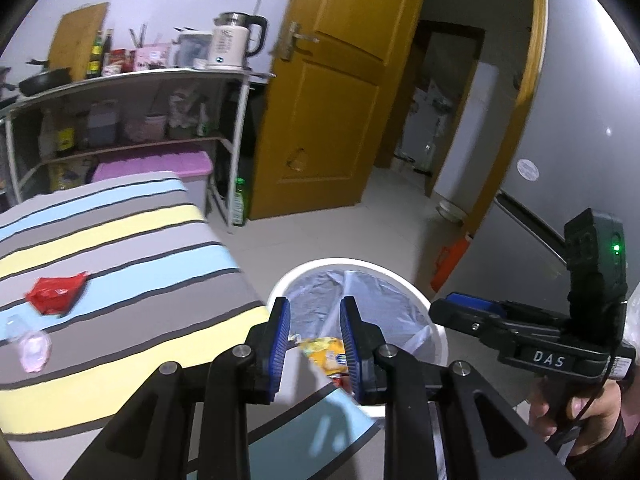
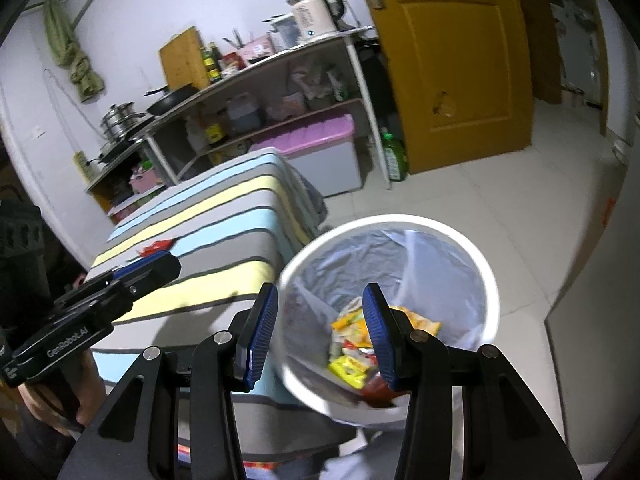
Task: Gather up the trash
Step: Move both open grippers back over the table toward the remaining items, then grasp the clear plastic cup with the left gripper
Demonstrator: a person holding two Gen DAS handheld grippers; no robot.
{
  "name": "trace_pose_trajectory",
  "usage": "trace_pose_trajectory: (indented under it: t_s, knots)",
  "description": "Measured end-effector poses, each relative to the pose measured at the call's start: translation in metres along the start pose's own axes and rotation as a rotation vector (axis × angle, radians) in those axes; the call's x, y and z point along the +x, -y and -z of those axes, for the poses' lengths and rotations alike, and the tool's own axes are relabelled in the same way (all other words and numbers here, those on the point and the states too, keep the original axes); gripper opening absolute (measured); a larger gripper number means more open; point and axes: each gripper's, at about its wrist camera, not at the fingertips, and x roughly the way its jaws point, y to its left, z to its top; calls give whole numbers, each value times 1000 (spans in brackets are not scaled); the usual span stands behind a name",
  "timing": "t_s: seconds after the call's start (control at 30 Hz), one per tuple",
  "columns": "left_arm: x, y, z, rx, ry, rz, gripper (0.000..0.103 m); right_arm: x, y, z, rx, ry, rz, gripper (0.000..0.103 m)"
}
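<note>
Left wrist view first. Far left, on the striped cloth [image 1: 132,280] covering the table, there's a clear plastic cup [image 1: 14,326] and a pale pink wrapper [image 1: 35,350] just beside it, both blurry. A bit right and up from those sits a red wrapper [image 1: 56,290], apart from the pink one. Upper left of the frame is a metal shelf [image 1: 132,76] with a white kettle [image 1: 236,42] on top, and a pink-lidded box [image 1: 152,168] down low. Bottom centre is the left gripper [image 1: 315,344], fingers spread with nothing between them, hanging over the table edge and the white trash bin [image 1: 436,332]. The bin has a clear liner, and a yellow snack packet [image 1: 325,354] shows inside it through the gap. Upper centre is the brown door [image 1: 336,92]. Lower right you can see the right gripper [image 1: 460,306] from the side, held low beside the bin.

Right wrist view. Lower left is the left gripper [image 2: 160,258] side-on, tip over the striped cloth [image 2: 224,224], with a scrap of the red wrapper [image 2: 158,246] peeking out just behind it. Bottom centre, the right gripper [image 2: 320,332] is spread wide and holds nothing, and it sits right over the trash bin [image 2: 490,280]. Inside the bin is a pile of wrappers [image 2: 360,348], yellow, orange and red, down at the bottom. The brown door [image 2: 456,60] is at upper right, with a green bottle [image 2: 394,156] on the floor next to it.
</note>
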Motion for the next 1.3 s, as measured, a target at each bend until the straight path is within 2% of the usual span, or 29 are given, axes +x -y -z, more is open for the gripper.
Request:
trace_pose_trajectory:
  t_s: [0.37,0.77,0.83,0.9,1.23,1.3]
  knots:
    - [-53,-51,19,-77,42,-154,25,13,-61,8,-110,-31,-105,45]
    - [-93,-98,27,-140,74,-281,25,33,-113,10,-193,-63,-191,45]
    - [-97,-103,27,-149,77,-296,27,36,-120,8,-209,-63,-197,45]
    - [-101,-111,30,-162,79,-305,33,38,-126,7,-221,-63,-204,45]
    - [-112,-147,38,-222,81,-373,34,60,-154,1,-277,-82,-240,45]
    - [-110,-157,37,-240,76,-392,41,64,-159,1,-285,-87,-245,45]
